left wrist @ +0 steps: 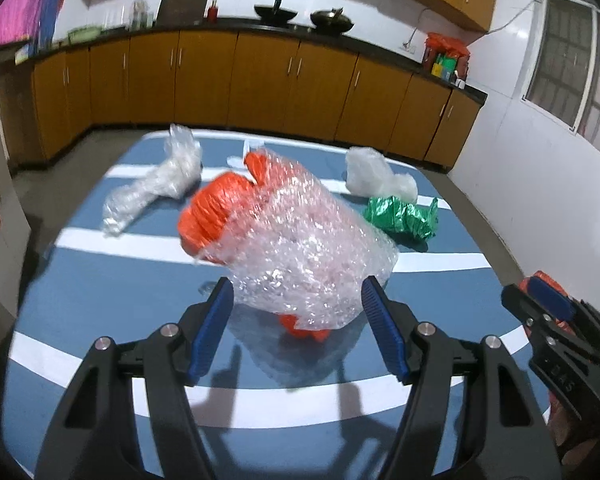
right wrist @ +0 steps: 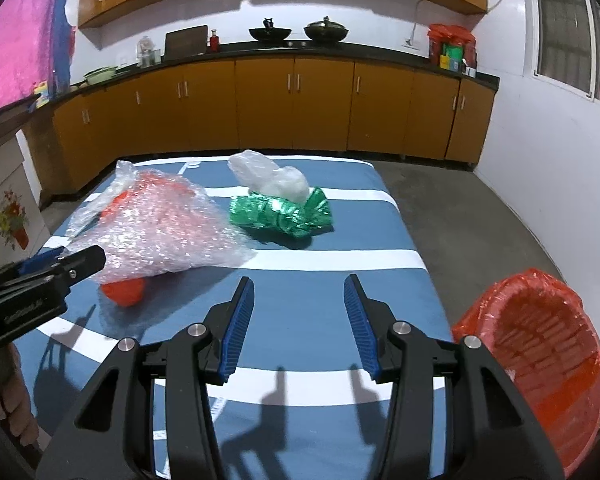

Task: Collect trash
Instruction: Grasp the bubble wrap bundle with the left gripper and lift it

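A bubble-wrap bundle around crumpled orange plastic lies on the blue striped table. Its near end sits between the blue pads of my left gripper. The pads stand at its sides and the wrap does not look squeezed. The right wrist view shows the same bundle with the left gripper at its left end. My right gripper hangs open over bare table with nothing between its fingers. Further back lie a green foil wrapper, a white plastic bag and a clear plastic wad.
A basket lined with a red bag stands off the table's right edge, beside my right gripper. Brown kitchen cabinets with a dark counter run along the back wall. Grey floor lies right of the table. A hand shows at the lower left.
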Motion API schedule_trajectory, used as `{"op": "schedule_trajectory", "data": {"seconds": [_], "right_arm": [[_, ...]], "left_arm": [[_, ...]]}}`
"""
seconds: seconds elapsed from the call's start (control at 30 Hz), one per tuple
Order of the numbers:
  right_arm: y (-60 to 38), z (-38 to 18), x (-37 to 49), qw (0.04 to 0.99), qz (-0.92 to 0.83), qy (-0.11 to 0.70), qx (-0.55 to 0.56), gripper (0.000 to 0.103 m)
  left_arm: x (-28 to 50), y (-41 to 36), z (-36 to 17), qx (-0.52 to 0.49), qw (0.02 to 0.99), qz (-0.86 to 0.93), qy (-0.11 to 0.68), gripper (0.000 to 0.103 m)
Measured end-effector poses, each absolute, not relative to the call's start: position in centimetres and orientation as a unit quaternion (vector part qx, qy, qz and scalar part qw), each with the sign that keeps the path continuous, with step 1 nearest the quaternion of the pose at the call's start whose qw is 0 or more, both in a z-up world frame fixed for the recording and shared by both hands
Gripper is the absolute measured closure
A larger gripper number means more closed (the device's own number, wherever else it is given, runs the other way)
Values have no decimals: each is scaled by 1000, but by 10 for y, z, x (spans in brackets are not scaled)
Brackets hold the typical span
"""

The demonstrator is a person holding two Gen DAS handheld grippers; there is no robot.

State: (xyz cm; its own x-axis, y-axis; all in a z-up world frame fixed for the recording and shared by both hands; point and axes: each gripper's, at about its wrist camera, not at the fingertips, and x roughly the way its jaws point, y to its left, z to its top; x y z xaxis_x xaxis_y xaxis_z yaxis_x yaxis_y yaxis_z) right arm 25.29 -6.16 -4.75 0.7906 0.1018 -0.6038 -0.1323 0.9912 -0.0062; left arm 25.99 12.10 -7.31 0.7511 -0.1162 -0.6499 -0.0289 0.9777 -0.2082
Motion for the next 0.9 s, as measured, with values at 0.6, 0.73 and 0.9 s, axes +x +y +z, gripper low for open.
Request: {"op": "schedule_trajectory", "data": {"seconds": [0.6,0.73,0.9], "right_arm": [[-66,-51,251,944,63,322,-24,55],[-67,-49,250,945,64,319,-24,55],[-68,-47,252,946,66,316,-21,55]], "left_arm": [[250,119,-60,-111,936,-71,326,90],[240,120,-46,-108,942,-77,307,90],[228,124,-23,-103,951,-80,282,90]]}}
